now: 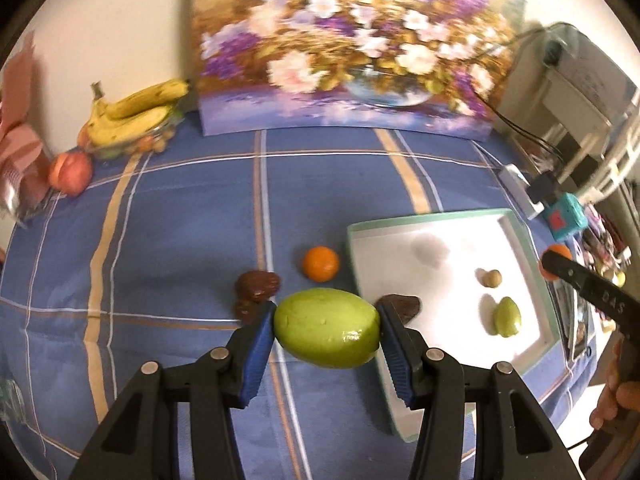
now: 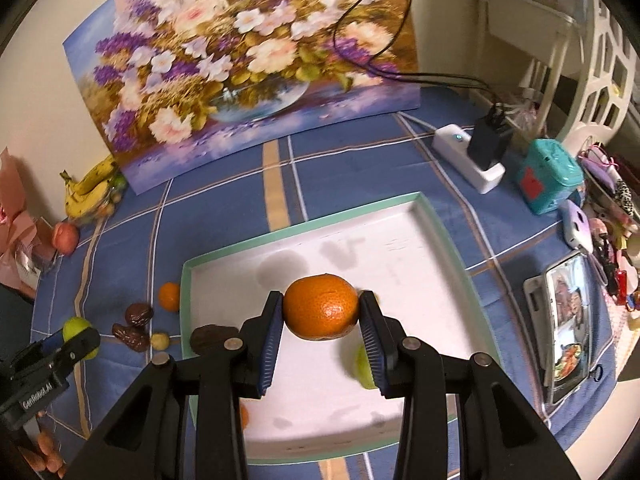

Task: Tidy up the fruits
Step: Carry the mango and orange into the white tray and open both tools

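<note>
Mid-transfer: the left gripper (image 1: pixel 326 330) clamps a green fruit (image 1: pixel 327 328), the right gripper (image 2: pixel 321 314) an orange (image 2: pixel 321 306) over the tray (image 2: pixel 448 236). Next, lower and release both inside.

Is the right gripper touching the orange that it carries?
Touching. In the right wrist view both blue pads of the right gripper press against the sides of the orange, with no gap, and hold it above the tray.

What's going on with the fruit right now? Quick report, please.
Left gripper shut on green fruit, beside tray. Right gripper shut on orange, above tray. Nothing in the way.
</note>
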The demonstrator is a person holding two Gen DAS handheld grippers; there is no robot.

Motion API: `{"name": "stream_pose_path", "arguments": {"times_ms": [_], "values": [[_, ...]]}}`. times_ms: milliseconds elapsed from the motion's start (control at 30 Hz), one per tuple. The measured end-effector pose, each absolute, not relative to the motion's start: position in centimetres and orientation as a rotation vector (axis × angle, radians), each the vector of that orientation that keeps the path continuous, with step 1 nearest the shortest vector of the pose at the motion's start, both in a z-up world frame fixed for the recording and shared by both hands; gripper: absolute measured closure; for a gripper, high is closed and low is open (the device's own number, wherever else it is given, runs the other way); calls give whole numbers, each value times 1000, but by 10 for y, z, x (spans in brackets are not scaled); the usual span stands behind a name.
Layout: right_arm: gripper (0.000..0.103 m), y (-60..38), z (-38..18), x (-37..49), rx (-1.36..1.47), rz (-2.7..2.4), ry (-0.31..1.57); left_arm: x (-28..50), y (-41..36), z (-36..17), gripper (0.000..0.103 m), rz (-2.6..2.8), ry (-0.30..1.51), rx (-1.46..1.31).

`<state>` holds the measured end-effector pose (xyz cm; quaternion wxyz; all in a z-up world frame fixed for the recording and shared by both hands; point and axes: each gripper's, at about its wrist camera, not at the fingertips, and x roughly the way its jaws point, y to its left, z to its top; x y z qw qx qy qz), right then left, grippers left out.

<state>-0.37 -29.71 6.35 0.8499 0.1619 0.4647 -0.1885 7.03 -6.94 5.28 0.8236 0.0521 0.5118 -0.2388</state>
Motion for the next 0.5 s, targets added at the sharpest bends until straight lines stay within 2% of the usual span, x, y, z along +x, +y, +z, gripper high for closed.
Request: {"name": "stream_pose_path", "arguments": {"times_ms": [500], "values": [[63,-317,71,-19,339,-444,957,39,-131,35,49,-615,1114,242]]}}
